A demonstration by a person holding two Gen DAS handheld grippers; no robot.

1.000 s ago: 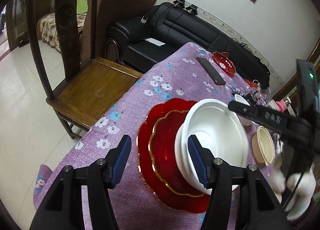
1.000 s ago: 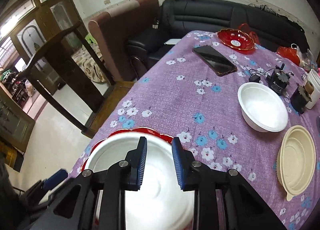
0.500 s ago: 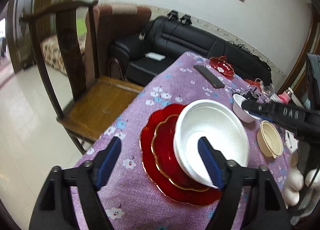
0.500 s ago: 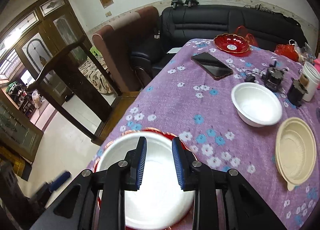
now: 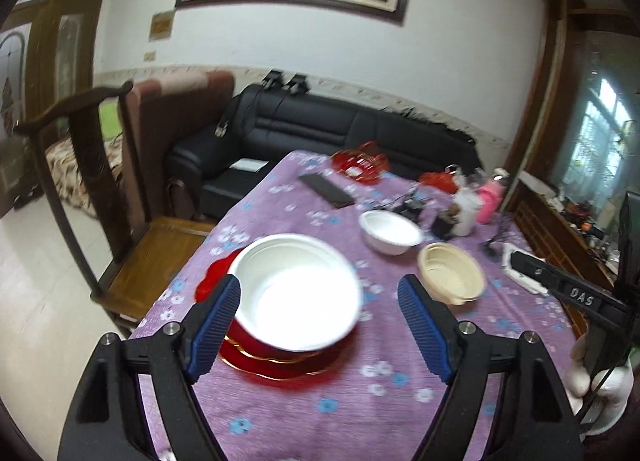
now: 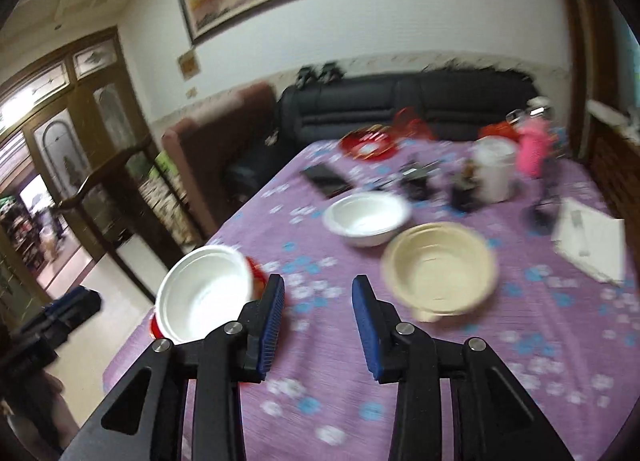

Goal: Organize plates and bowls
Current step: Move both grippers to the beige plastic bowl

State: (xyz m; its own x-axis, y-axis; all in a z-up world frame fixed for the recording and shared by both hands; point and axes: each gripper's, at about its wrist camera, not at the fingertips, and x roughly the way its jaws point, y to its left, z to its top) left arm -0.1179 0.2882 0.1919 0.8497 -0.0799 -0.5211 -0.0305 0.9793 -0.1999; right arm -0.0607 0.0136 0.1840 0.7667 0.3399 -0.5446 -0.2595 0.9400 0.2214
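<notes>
A large white bowl (image 5: 298, 293) sits on stacked red plates (image 5: 280, 365) near the table's front left; it also shows in the right wrist view (image 6: 204, 293). A smaller white bowl (image 5: 390, 231) (image 6: 366, 219) and a beige bowl (image 5: 450, 277) (image 6: 438, 267) stand farther back. My left gripper (image 5: 318, 325) is open and empty, pulled back above the large bowl. My right gripper (image 6: 318, 325) is open and empty over the cloth between the large bowl and the beige bowl.
A purple flowered cloth (image 5: 352, 401) covers the table. A phone (image 5: 326, 189), a red dish (image 5: 360, 165), a white cup (image 6: 494, 173), a pink bottle (image 6: 532, 149) and small gadgets sit at the back. White paper (image 6: 588, 241) lies right. A wooden chair (image 5: 132, 261) stands left.
Both grippers have lifted and drawn back from the large white bowl. The right gripper has opened and swung right, toward the beige bowl. The left jaws have spread wider.
</notes>
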